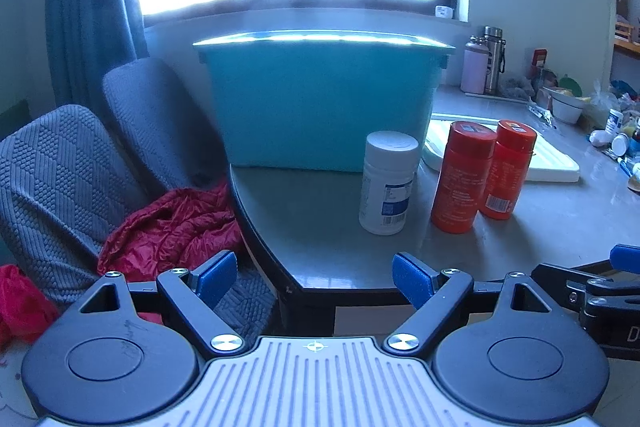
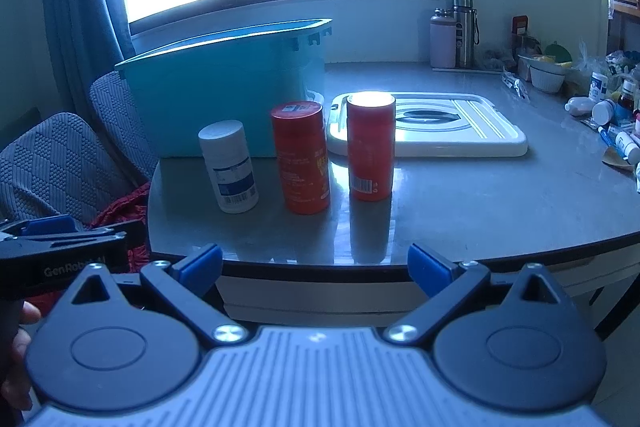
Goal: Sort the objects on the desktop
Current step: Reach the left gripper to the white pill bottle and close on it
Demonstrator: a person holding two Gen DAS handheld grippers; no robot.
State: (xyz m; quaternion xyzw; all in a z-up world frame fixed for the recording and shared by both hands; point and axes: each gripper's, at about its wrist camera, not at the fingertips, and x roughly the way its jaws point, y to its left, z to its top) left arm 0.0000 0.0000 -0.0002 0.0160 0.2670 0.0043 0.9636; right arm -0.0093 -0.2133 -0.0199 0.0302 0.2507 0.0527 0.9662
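Note:
A white pill bottle (image 1: 388, 183) (image 2: 229, 167) with a blue label stands upright on the grey table (image 1: 320, 227) (image 2: 480, 203). Two orange-red bottles stand right of it, one (image 1: 462, 177) (image 2: 302, 157) close to the other (image 1: 507, 169) (image 2: 371, 147). Behind them sits a teal bin (image 1: 320, 103) (image 2: 216, 91), and its white lid (image 1: 552, 157) (image 2: 448, 125) lies flat at the right. My left gripper (image 1: 315, 279) hangs open before the table's front edge, holding nothing. My right gripper (image 2: 315, 269) is open too, short of the edge, facing the orange-red bottles.
Grey knitted cushions (image 1: 60, 187) and a red cloth (image 1: 172, 227) lie left of the table. Flasks (image 2: 454, 33), a white bowl (image 2: 546, 77) and several small bottles and tubes (image 2: 612, 123) crowd the far right side. A hand (image 2: 16, 355) shows at the lower left.

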